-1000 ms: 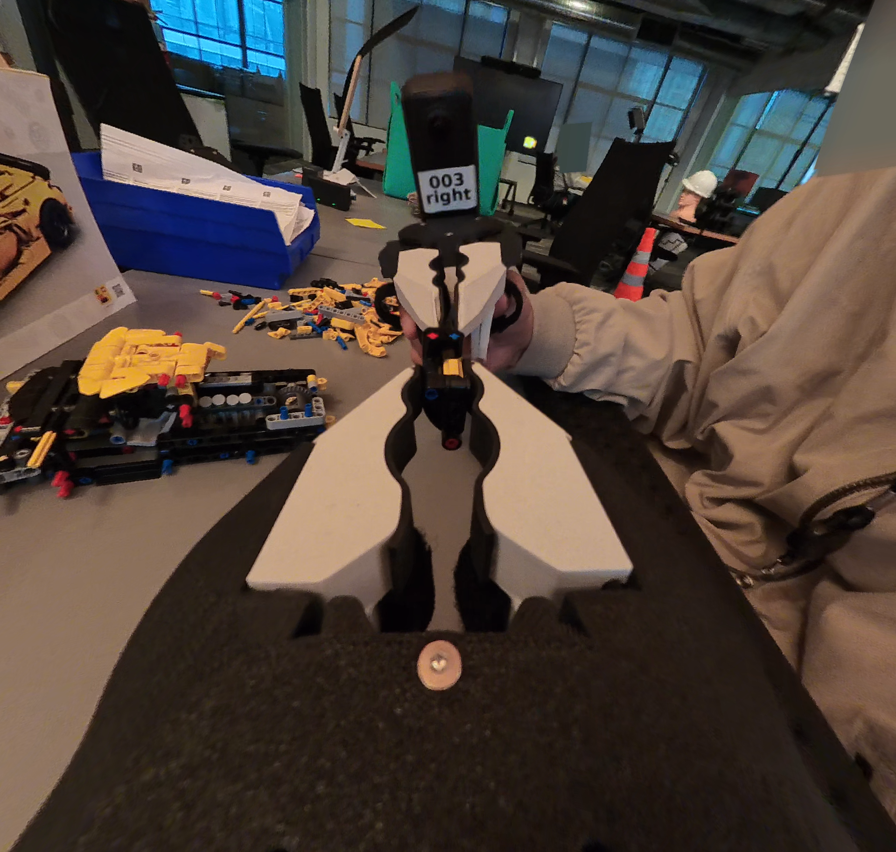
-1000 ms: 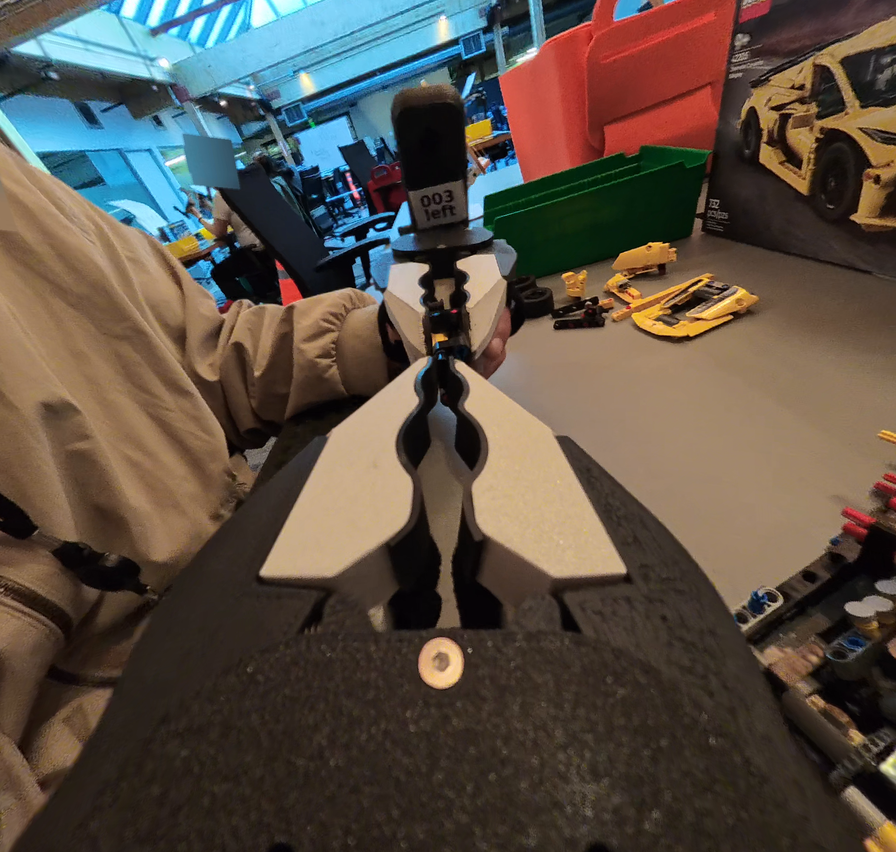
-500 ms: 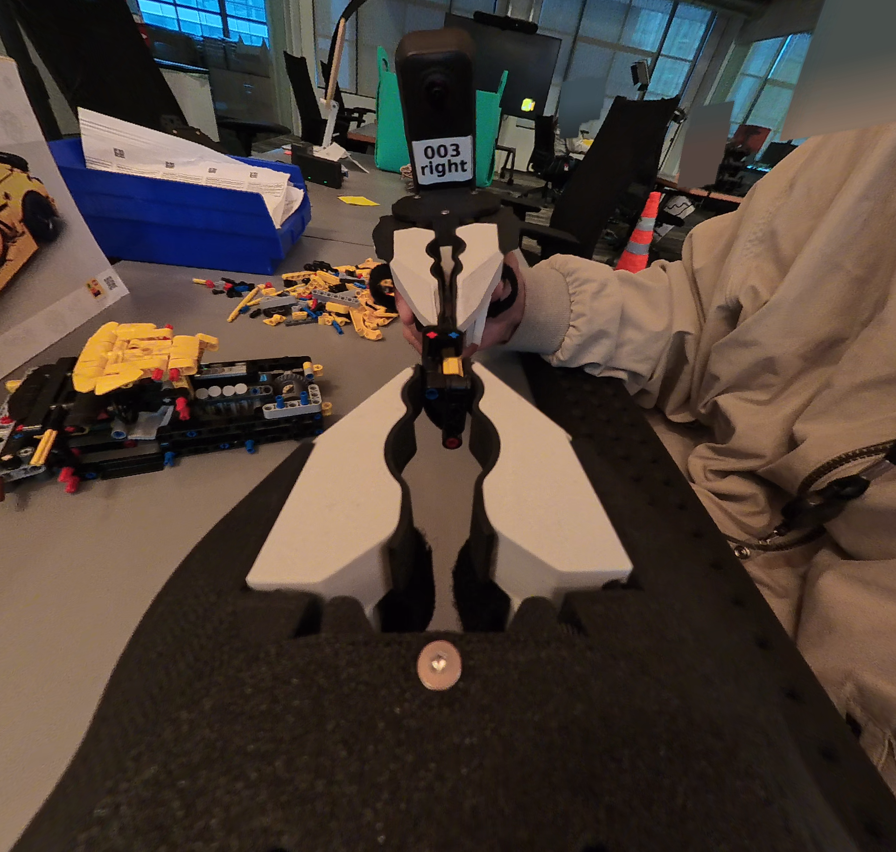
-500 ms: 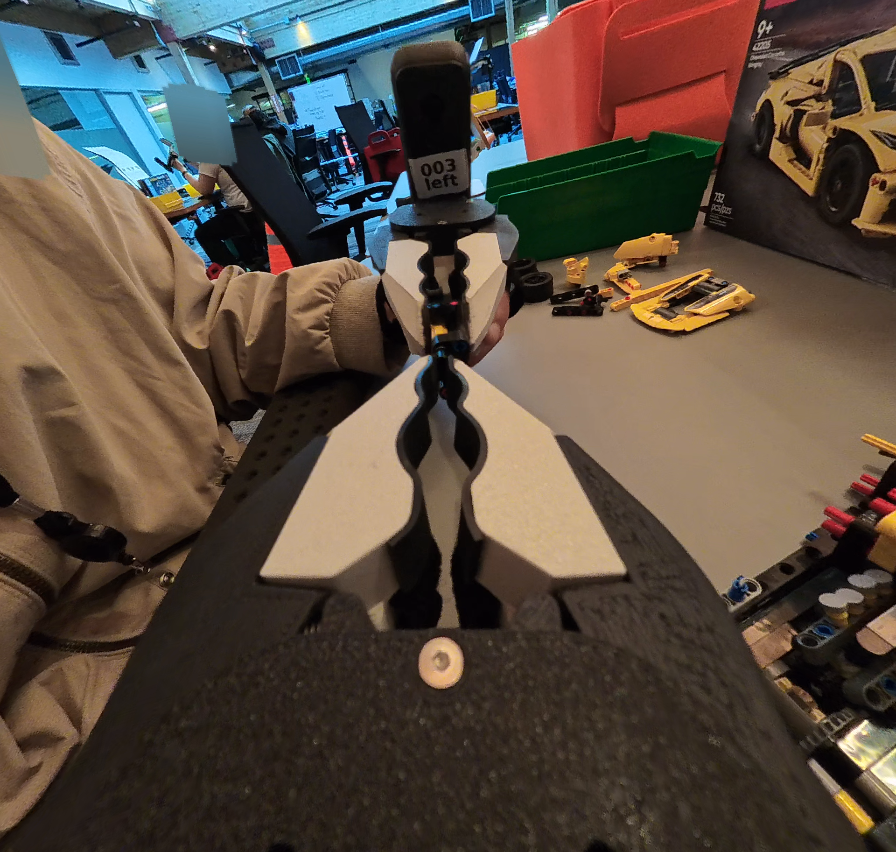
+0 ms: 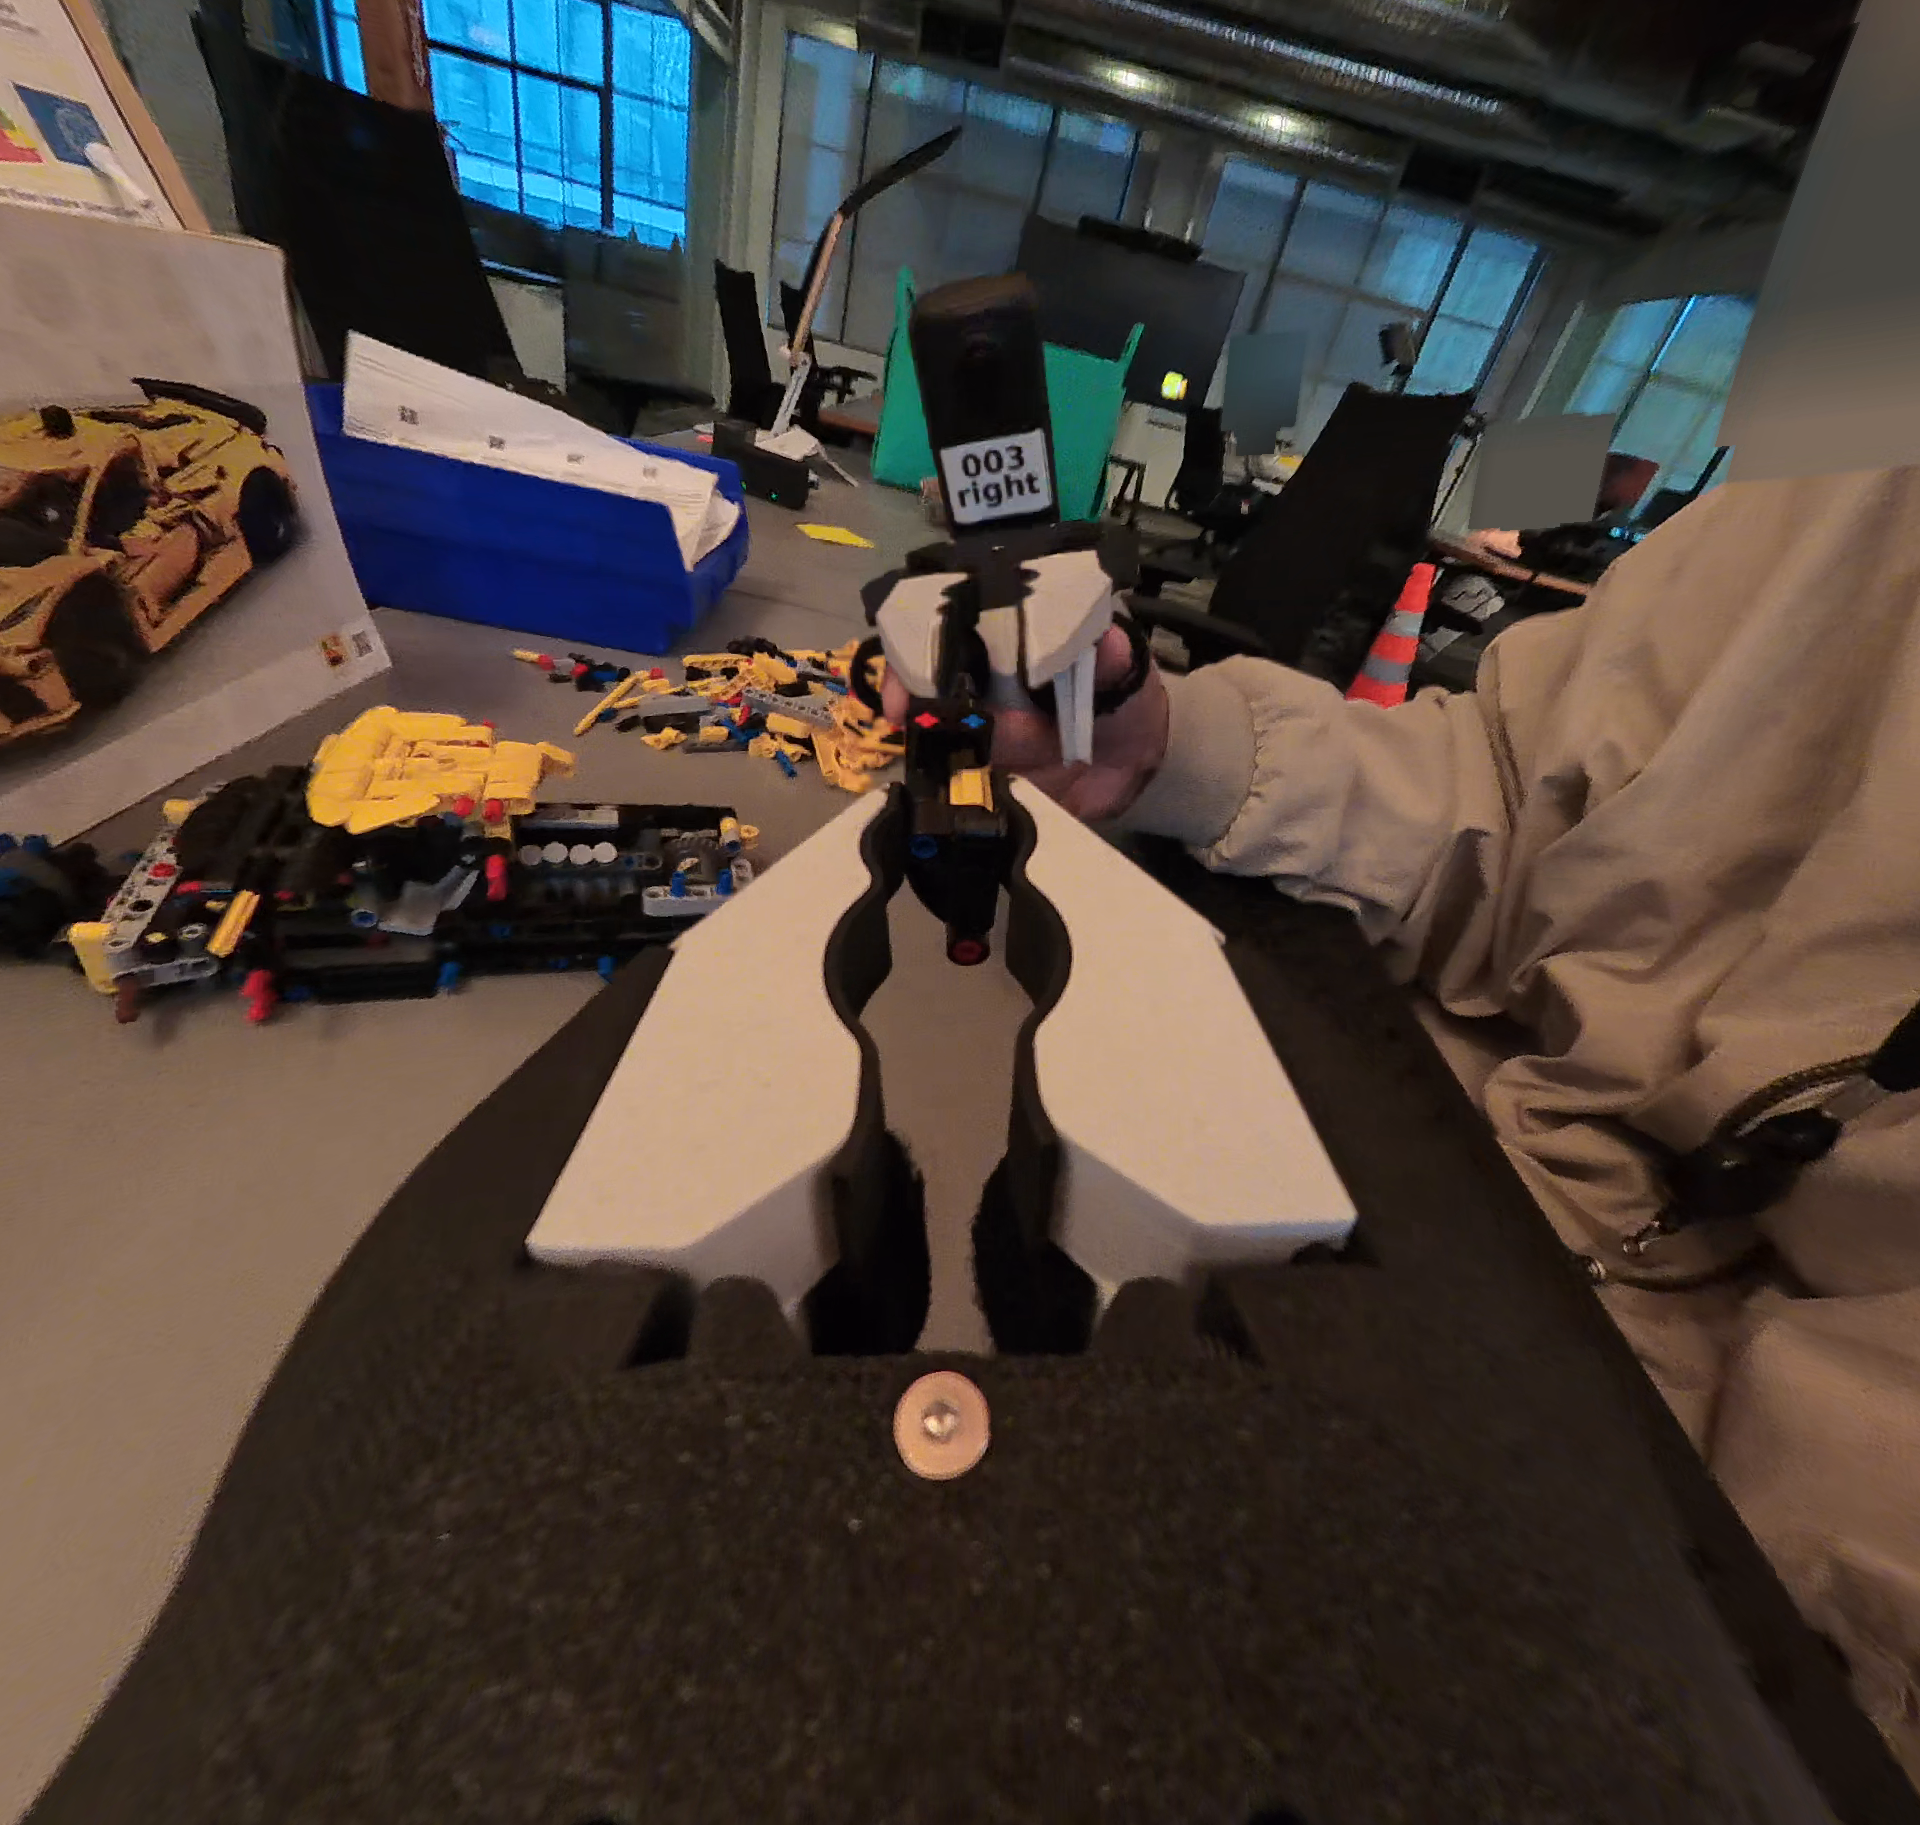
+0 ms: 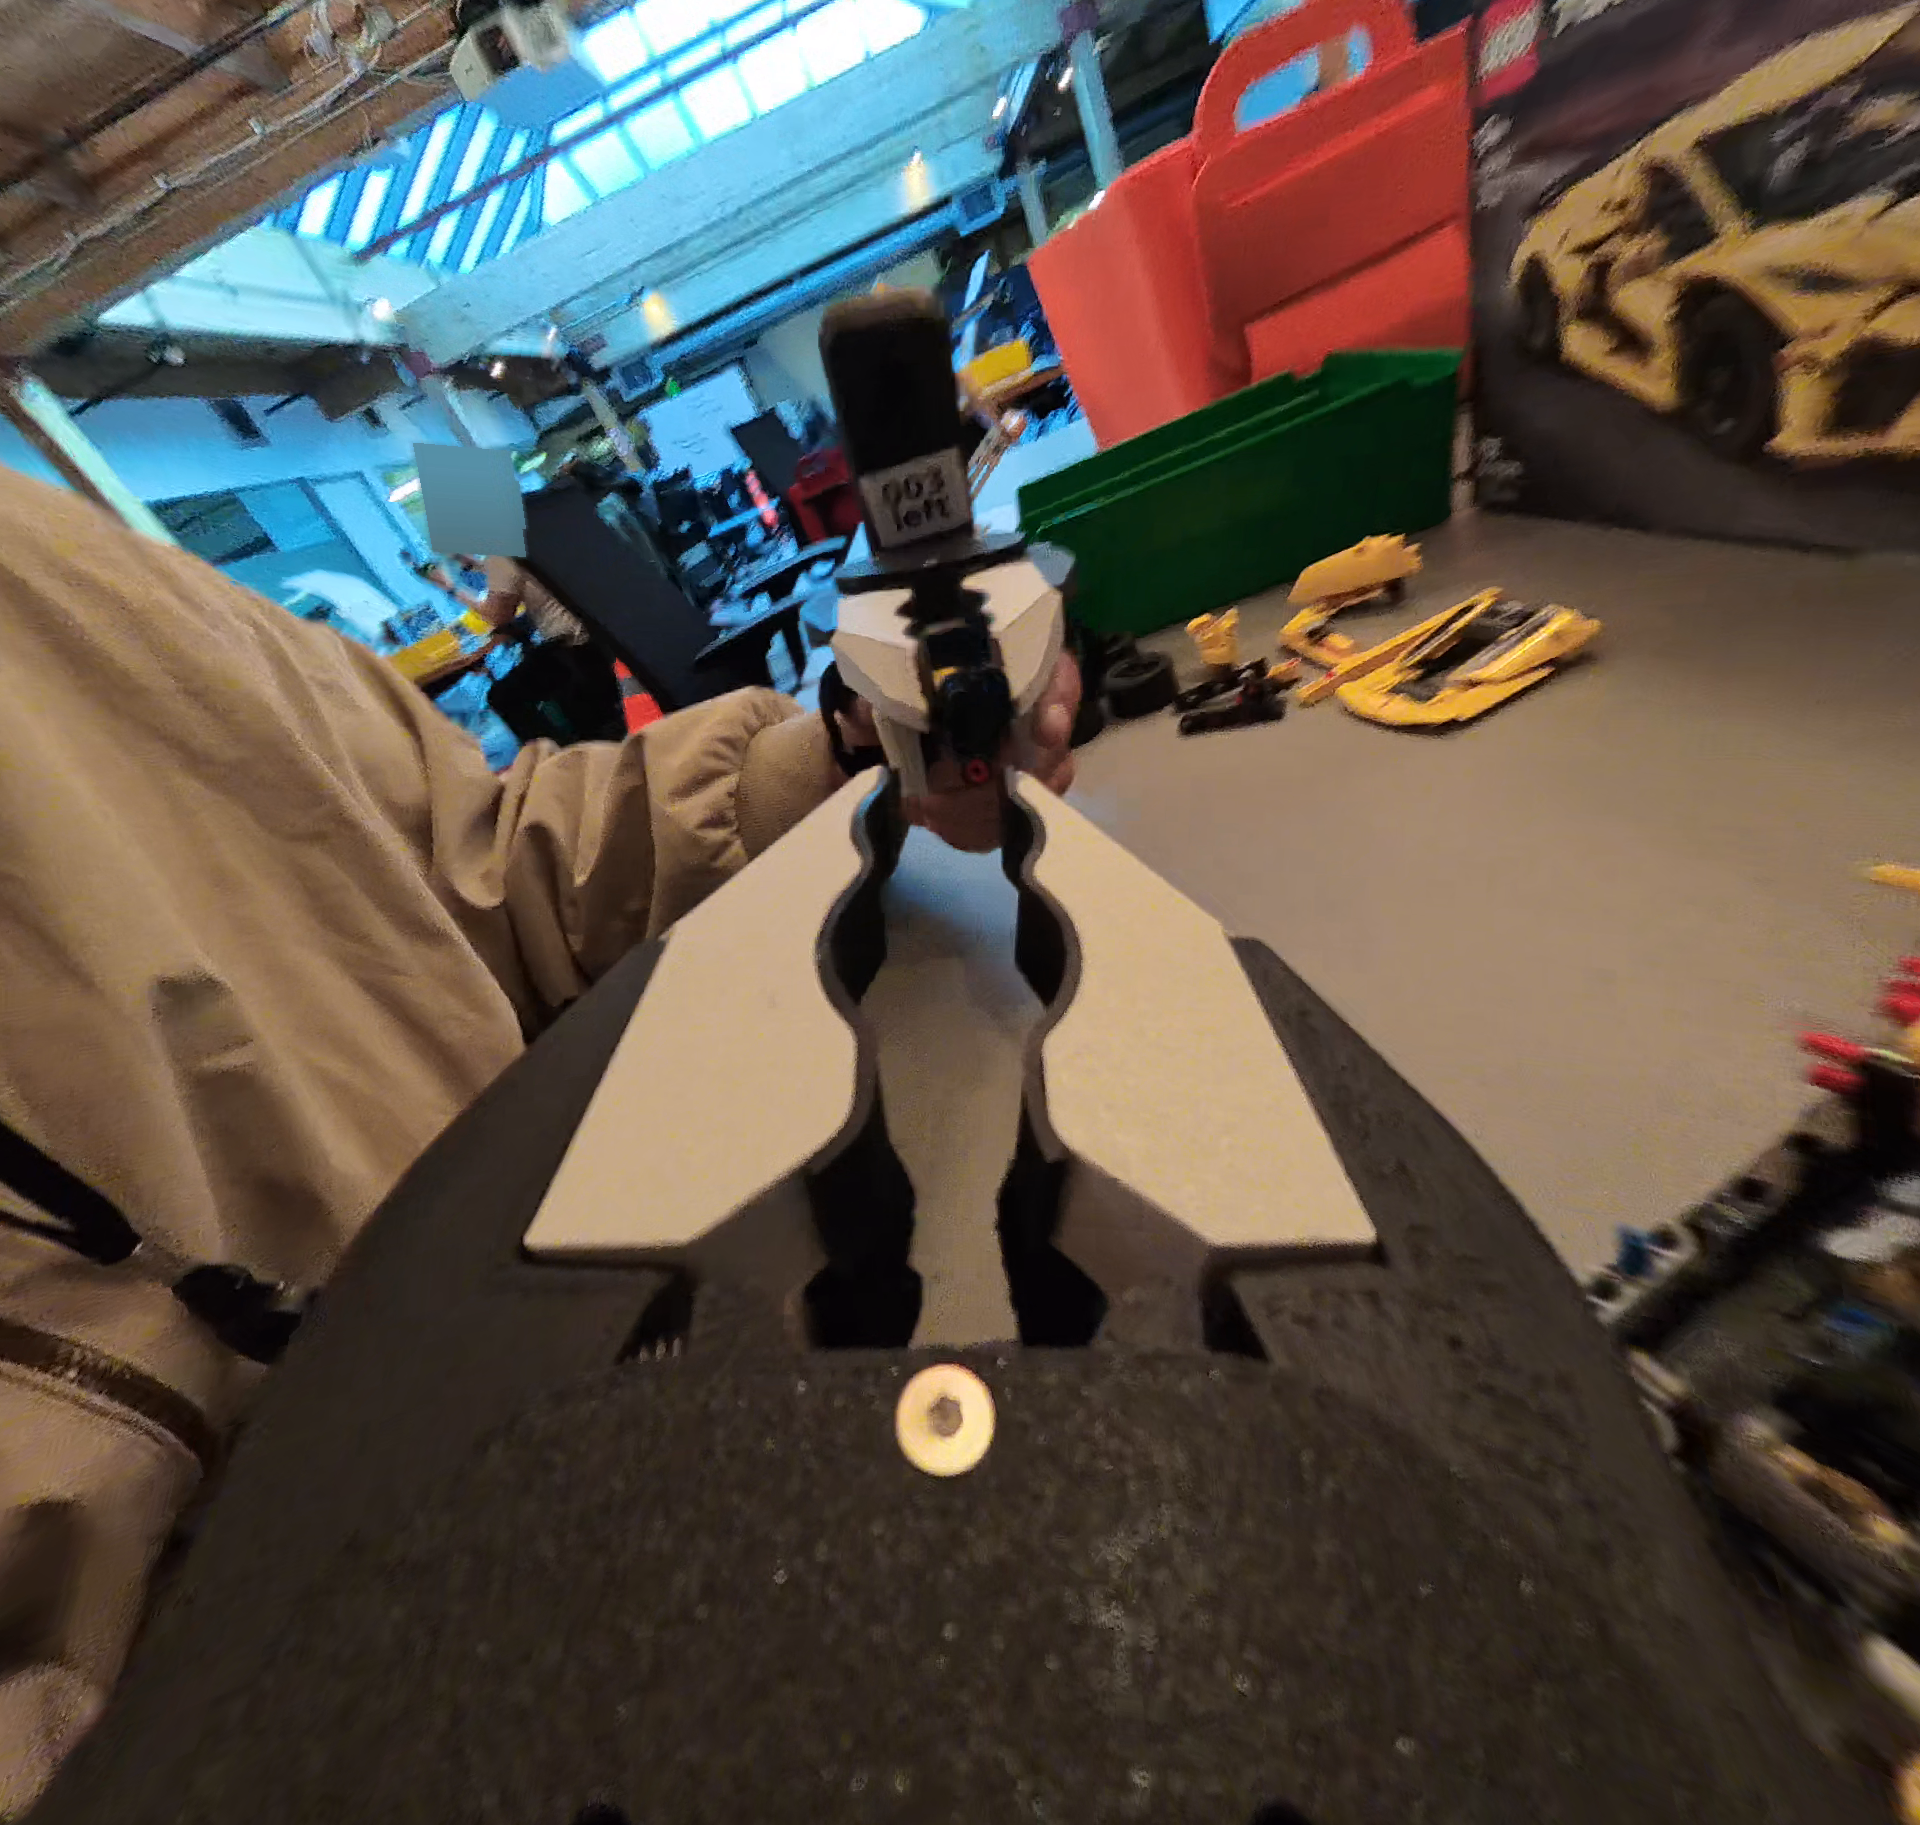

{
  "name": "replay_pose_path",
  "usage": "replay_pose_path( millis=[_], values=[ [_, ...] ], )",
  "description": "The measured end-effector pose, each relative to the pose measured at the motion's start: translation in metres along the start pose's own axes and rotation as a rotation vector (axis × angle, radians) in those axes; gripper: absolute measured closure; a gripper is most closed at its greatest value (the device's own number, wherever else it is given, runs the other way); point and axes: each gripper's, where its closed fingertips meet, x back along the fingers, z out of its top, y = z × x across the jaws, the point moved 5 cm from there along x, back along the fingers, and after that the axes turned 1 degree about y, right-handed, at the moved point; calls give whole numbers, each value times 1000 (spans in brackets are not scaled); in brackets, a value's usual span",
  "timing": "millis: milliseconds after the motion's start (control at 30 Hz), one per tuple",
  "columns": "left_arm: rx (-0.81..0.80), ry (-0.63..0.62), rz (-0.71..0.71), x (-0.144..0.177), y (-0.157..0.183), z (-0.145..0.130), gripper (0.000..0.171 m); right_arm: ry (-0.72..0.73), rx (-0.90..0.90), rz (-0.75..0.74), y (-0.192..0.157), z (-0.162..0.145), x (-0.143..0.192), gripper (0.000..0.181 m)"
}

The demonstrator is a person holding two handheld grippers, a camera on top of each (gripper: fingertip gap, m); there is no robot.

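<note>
My left gripper (image 5: 958,804) is shut on a small black brick assembly (image 5: 956,861) with yellow, blue and red bits, held above the grey table (image 5: 208,1204). My right gripper (image 6: 948,790) is open and empty, its fingertips a short way back from that assembly (image 6: 971,710). The two grippers face each other tip to tip. In the left wrist view the right gripper (image 5: 997,705) shows with its fingers spread, held by a hand with a beige sleeve. In the right wrist view the left gripper (image 6: 956,674) shows gripping the assembly.
A partly built black chassis with yellow panels (image 5: 395,871) lies left. Loose bricks (image 5: 748,715), a blue bin of papers (image 5: 540,539) and a toy box (image 5: 135,528) stand behind. Yellow body panels (image 6: 1455,653), black wheels (image 6: 1138,679), a green bin (image 6: 1247,508) and an orange bag (image 6: 1299,248) are opposite.
My right gripper has opened, let go of the small assembly and drawn back a little. My left gripper keeps hold of it. Both views have tilted upward.
</note>
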Motion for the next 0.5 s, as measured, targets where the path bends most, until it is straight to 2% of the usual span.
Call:
replay_pose_path(
  millis=[67, 167, 367, 500],
  values=[
    [-3, -24, -15, -5, 5, -4, 156, -39, 23, -12, -1, -7, -9, 164],
    [4, -27, -30, -7, 7, -5, 156, -5, 23, -7, -1, -4, -6, 174],
    [8, -53, -36, -11, 7, -9, 156, -23, 26, 5, -2, -6, -10, 171],
    [10, -51, -31, -11, 6, -9, 156, -44, 28, 10, -3, -9, -14, 175]
  ],
)
